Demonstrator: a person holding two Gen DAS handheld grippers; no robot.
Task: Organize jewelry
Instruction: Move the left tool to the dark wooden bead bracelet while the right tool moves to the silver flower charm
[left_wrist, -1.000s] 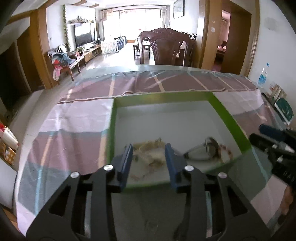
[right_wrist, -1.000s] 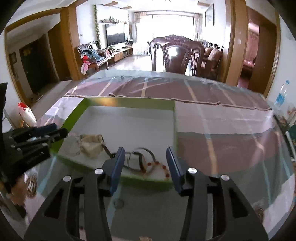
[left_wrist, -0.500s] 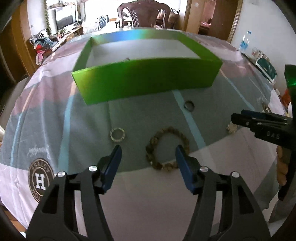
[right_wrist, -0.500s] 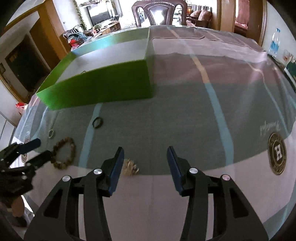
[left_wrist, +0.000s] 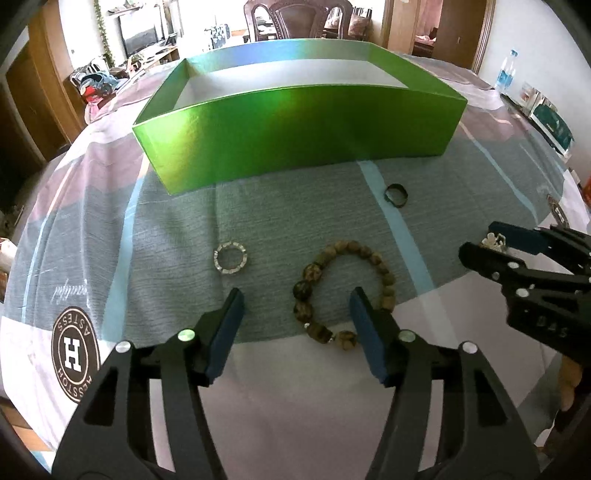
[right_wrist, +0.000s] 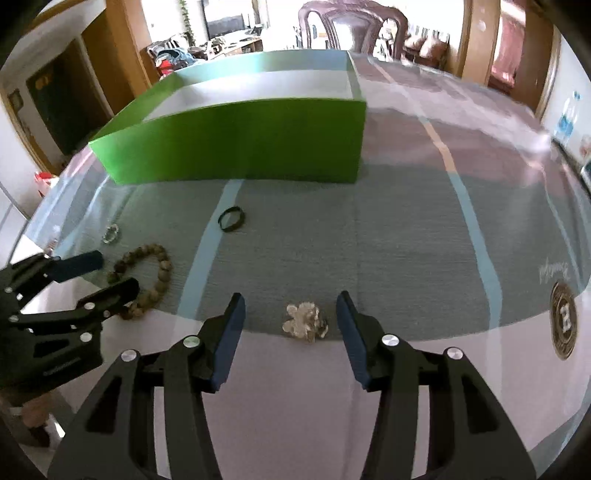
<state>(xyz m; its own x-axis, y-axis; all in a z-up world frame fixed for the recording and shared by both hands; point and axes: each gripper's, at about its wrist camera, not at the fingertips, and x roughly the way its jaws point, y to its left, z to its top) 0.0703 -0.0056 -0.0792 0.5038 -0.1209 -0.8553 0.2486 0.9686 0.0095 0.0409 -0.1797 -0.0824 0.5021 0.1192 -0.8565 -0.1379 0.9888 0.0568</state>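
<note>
**Jewelry laid out before a green box**

A striped cloth (left_wrist: 258, 206) covers the table, a green box (left_wrist: 295, 122) standing on it. The left gripper (left_wrist: 295, 314) hangs low, jaws apart, straddling a brown beaded bracelet (left_wrist: 343, 291). The right gripper (right_wrist: 288, 317) sits likewise, jaws apart around a pale flower-shaped brooch (right_wrist: 304, 321). A silvery ring (left_wrist: 230, 257) and a dark ring (left_wrist: 396, 195) lie nearer the box.

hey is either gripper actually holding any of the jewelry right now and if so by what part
Nothing is held. The left gripper is open around the beaded bracelet, and the right gripper is open around the small floral piece.
</note>
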